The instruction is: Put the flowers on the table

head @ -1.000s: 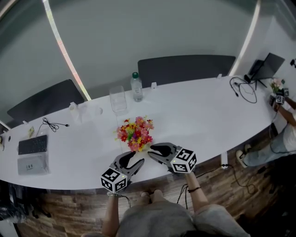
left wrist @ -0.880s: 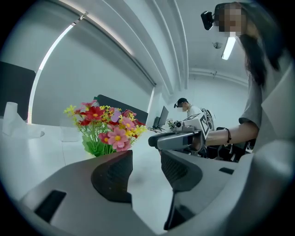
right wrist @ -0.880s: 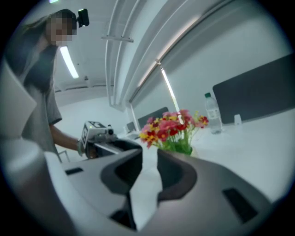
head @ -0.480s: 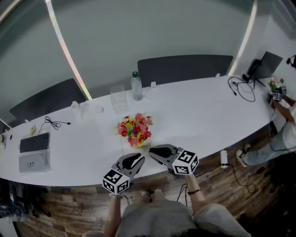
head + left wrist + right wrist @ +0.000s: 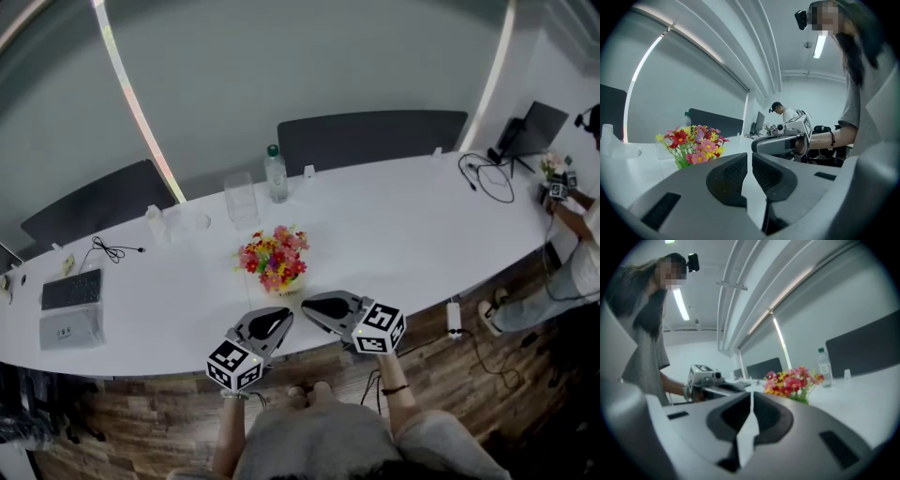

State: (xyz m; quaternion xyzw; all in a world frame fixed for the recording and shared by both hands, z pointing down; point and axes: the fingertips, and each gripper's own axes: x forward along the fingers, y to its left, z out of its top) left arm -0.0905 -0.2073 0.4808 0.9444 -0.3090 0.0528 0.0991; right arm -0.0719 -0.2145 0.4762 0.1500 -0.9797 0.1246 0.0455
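Note:
A bunch of red, pink and yellow flowers (image 5: 274,261) stands on the white table (image 5: 403,225), free of both grippers. My left gripper (image 5: 284,316) is near the table's front edge, just short of the flowers, shut with nothing between its jaws. My right gripper (image 5: 306,303) is beside it, also shut and empty. In the left gripper view the flowers (image 5: 693,143) rise left of the left gripper (image 5: 749,157), and the right gripper (image 5: 780,143) shows beyond. In the right gripper view the flowers (image 5: 792,380) stand past the right gripper (image 5: 751,397).
A clear glass vase (image 5: 240,199) and a water bottle (image 5: 276,175) stand behind the flowers. A keyboard (image 5: 67,291) lies at the far left, a cable (image 5: 492,178) at the far right. Dark chairs (image 5: 370,136) line the far side. A person (image 5: 577,244) stands at the right end.
Both grippers' jaws have closed. The grippers have drawn back a little from the flowers, which stay standing on the table.

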